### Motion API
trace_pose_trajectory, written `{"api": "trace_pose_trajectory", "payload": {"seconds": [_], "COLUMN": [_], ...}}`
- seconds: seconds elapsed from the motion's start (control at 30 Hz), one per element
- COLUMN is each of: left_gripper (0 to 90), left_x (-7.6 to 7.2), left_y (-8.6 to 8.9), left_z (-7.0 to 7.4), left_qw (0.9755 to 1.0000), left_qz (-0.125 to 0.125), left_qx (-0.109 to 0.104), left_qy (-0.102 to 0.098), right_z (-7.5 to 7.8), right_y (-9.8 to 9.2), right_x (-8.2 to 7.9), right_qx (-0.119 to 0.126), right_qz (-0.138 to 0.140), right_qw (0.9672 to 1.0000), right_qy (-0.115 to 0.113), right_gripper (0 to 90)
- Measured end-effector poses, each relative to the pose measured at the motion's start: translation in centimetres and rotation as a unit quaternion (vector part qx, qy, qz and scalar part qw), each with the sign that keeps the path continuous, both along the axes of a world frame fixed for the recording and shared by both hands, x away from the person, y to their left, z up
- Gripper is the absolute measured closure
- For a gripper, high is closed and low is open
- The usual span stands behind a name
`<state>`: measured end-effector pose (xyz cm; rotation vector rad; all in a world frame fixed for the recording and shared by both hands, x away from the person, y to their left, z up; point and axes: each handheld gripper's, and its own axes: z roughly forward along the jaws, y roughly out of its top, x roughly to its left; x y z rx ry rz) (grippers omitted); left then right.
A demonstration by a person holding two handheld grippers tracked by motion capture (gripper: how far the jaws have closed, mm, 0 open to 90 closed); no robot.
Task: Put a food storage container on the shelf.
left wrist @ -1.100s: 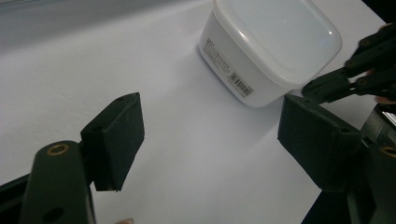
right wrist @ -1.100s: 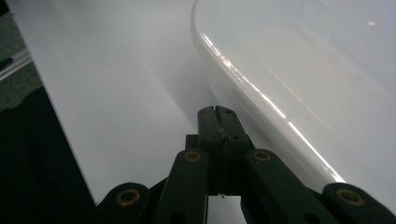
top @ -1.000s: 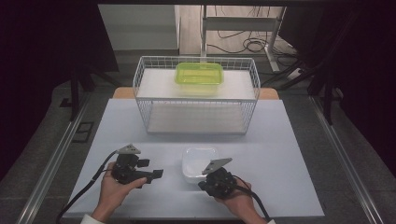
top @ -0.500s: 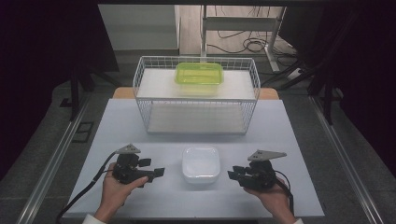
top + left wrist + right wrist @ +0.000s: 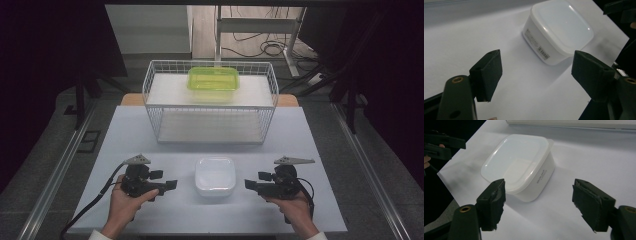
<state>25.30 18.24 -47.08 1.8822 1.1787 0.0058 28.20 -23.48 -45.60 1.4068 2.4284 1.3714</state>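
So you've got the white lidded container [image 5: 215,176] sitting on the tabletop [image 5: 150,130] pretty much dead centre between your two hands — left gripper [image 5: 170,184] on one side, right gripper [image 5: 248,184] on the other, both pointing inward at it. Neither is touching it; there's bare tabletop between each set of fingers and the box. Both sets of fingers are spread wide and holding nothing, which you can see clearly in the two gripper views. The box is near enough square, so no real long axis to line up with. Distance looks about even, so either hand could go — my guess is you close in from both sides. Further back there's the wire basket [image 5: 210,107] with a green container [image 5: 213,79] on top, well apart from all this.
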Motion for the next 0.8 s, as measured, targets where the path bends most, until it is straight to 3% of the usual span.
{"api": "trace_pose_trajectory", "payload": {"seconds": [0.27, 0.33, 0.4, 0.5, 0.8], "left_gripper": [24.8, 25.8, 26.0, 26.3, 28.7], "left_x": [0.4, 0.7, 0.9, 1.1, 2.6], "left_y": [-0.3, -0.5, -0.8, -1.3, -2.8], "left_z": [-0.2, -0.3, -0.1, 0.0, -0.5], "left_qw": [0.9997, 0.9992, 0.9994, 0.9991, 0.9972], "left_qz": [-0.002, -0.003, -0.004, -0.010, -0.014], "left_qx": [-0.018, -0.035, -0.030, -0.038, -0.057], "left_qy": [0.013, 0.019, 0.017, 0.019, 0.046], "right_z": [-0.2, -0.2, -0.2, -0.2, -0.4], "right_y": [0.2, 0.4, 0.6, 0.7, 1.8], "right_x": [0.3, 0.5, 0.6, 0.7, 2.1], "right_qx": [0.003, 0.002, 0.003, 0.005, 0.015], "right_qz": [0.011, 0.012, 0.011, 0.008, 0.006], "right_qw": [0.9999, 0.9998, 0.9999, 0.9999, 0.9994], "right_qy": [0.012, 0.013, 0.013, 0.012, 0.030], "right_gripper": [26.8, 27.8, 28.7, 29.8, 35.3]}}
